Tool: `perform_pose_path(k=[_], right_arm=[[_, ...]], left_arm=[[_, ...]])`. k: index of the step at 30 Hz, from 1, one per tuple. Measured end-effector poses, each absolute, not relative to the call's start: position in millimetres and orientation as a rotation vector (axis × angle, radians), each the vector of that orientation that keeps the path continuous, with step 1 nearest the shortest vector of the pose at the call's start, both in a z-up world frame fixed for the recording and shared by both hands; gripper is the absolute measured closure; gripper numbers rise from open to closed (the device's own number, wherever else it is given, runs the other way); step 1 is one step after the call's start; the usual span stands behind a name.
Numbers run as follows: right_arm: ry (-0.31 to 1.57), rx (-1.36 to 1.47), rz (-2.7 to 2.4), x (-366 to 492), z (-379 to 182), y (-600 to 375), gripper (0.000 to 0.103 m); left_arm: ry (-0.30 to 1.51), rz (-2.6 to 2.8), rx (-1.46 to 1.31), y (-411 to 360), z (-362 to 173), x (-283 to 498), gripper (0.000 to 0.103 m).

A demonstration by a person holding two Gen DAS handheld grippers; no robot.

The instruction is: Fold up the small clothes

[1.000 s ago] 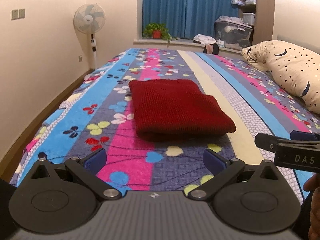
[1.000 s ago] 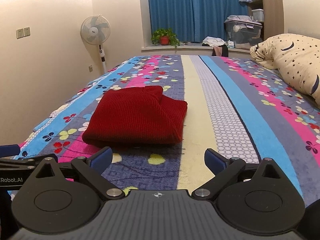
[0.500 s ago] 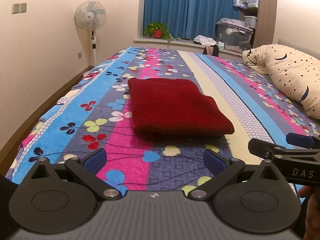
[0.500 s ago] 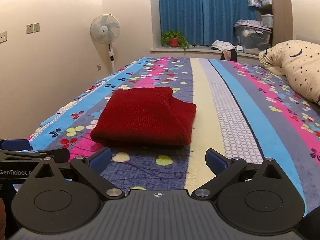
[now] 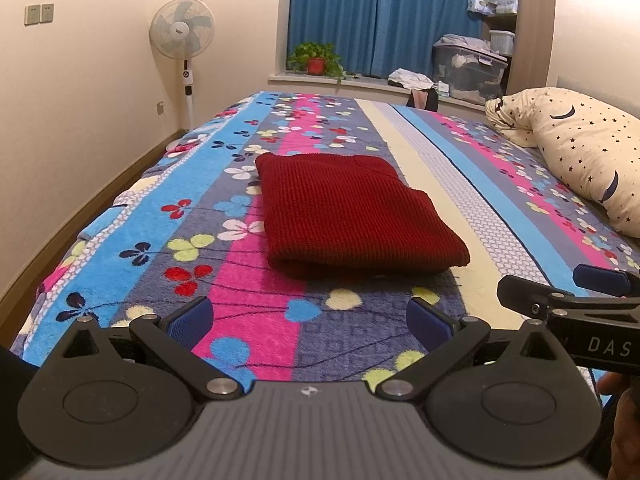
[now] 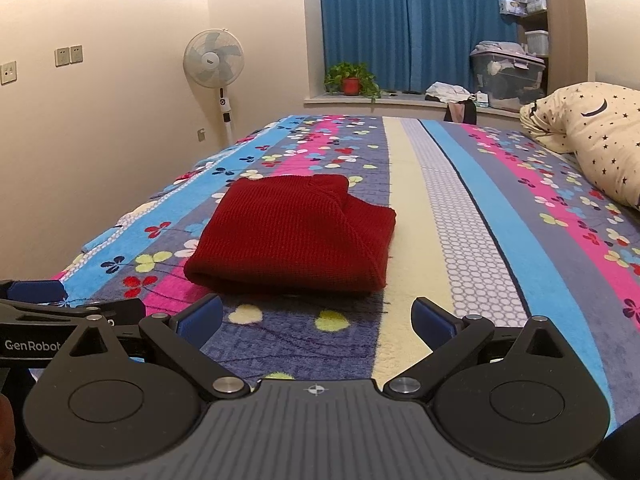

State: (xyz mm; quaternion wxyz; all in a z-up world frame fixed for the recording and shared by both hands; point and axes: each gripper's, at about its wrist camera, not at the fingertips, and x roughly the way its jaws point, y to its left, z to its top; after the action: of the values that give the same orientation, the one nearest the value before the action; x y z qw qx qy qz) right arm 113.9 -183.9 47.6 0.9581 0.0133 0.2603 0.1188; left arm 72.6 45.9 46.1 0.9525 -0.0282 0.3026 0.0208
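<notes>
A dark red knitted garment lies folded in a thick rectangle on the flowered bedspread; it also shows in the right wrist view. My left gripper is open and empty, held above the bed's near edge, short of the garment. My right gripper is open and empty too, just short of the garment's near fold. Each gripper shows at the edge of the other's view: the right one and the left one.
A star-and-moon pillow lies along the bed's right side. A standing fan is by the left wall. A potted plant, clothes and a storage box sit on the window ledge before blue curtains.
Both grippers have drawn back and risen a little from the garment. Both stay open. The folded garment has not moved.
</notes>
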Motion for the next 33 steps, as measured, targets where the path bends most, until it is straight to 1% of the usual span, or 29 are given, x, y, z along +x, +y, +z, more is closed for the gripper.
perform_pose_path(k=[33], right_arm=[[0.525, 0.03, 0.237, 113.1, 48.7, -179.2, 0.003]], left_arm=[[0.612, 0.042, -0.055, 44.9, 46.4, 72.7, 0.0]])
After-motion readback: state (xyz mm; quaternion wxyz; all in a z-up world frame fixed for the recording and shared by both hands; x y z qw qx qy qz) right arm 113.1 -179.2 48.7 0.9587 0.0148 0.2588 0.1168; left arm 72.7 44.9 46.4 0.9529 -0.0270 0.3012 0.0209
